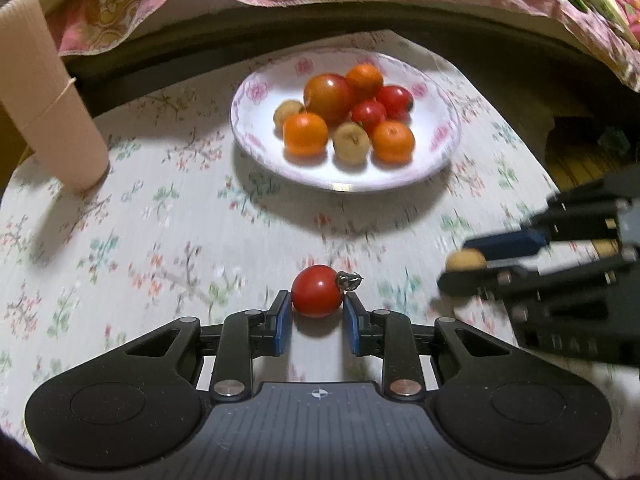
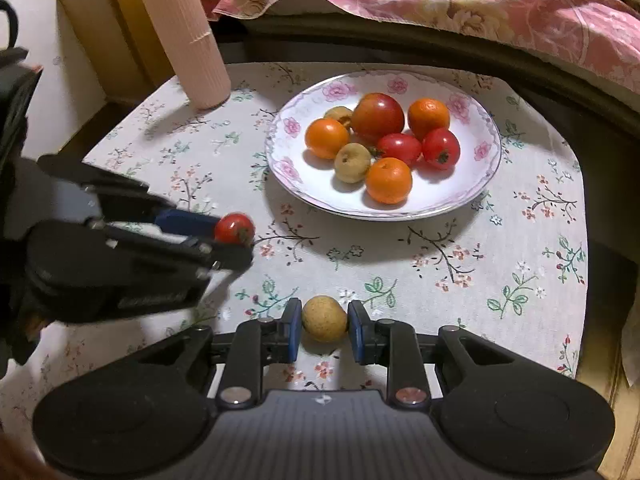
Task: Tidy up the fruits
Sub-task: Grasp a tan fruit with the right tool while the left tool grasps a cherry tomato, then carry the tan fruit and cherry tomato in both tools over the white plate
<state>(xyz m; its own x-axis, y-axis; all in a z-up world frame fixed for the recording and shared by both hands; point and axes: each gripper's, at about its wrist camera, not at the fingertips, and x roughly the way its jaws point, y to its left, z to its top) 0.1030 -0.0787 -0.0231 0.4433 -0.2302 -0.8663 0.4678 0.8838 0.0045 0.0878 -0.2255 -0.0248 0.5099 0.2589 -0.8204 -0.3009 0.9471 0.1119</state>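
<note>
Red tomato (image 1: 317, 290) btwn left tongs (image 1: 316, 314), tan fruit (image 2: 324, 319) btwn right tongs (image 2: 325, 326)

Dim, warm indoor light from above; soft shadows under the plate (image 1: 440, 160) and fruit. Fisheye bending darkens the corners. Motion blur smears the tablecloth (image 1: 160, 240) in the left view; right view sharper.

small tomato (image 1: 317, 290): red, stemmed, near centre, off the plate
tan fruit (image 2: 324, 319): round, near, right of tomato
plate fruits (image 2: 382, 146): oranges, tomatoes, tan fruits, heaped far
</note>
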